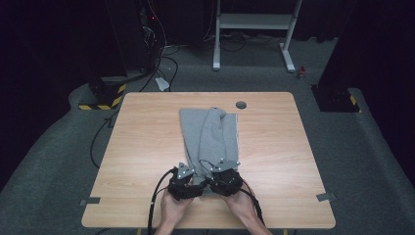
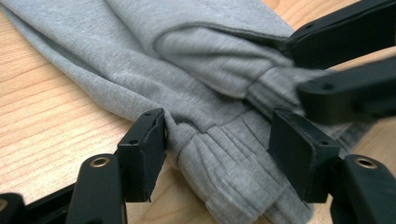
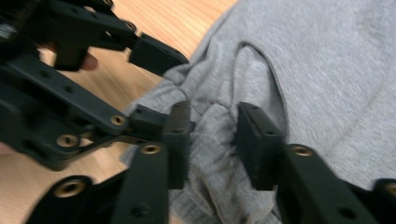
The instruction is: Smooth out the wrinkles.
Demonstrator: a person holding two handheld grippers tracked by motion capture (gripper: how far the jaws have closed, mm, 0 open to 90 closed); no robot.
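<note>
A grey sweat garment (image 1: pixel 210 132) lies folded lengthwise on the wooden table (image 1: pixel 142 147), its ribbed cuffs at the near end. My left gripper (image 1: pixel 197 188) (image 2: pixel 219 144) straddles one ribbed cuff (image 2: pixel 224 163), and the cloth fills the gap between its pads. Right beside it, my right gripper (image 1: pixel 209 182) (image 3: pixel 212 140) has its pads pressed on the bunched neighbouring cuff (image 3: pixel 212 135). The two grippers nearly touch. In the left gripper view the right gripper's jaws stand at the upper right; in the right gripper view the left gripper (image 3: pixel 154 88) crosses the upper left.
A round cable hole (image 1: pixel 241 104) sits near the table's far edge. Grey tape patches (image 1: pixel 90 200) mark the near corners. Beyond the table stand a white frame (image 1: pixel 254 29) and dark equipment with cables (image 1: pixel 122 73) on the floor. Bare wood lies on both sides of the garment.
</note>
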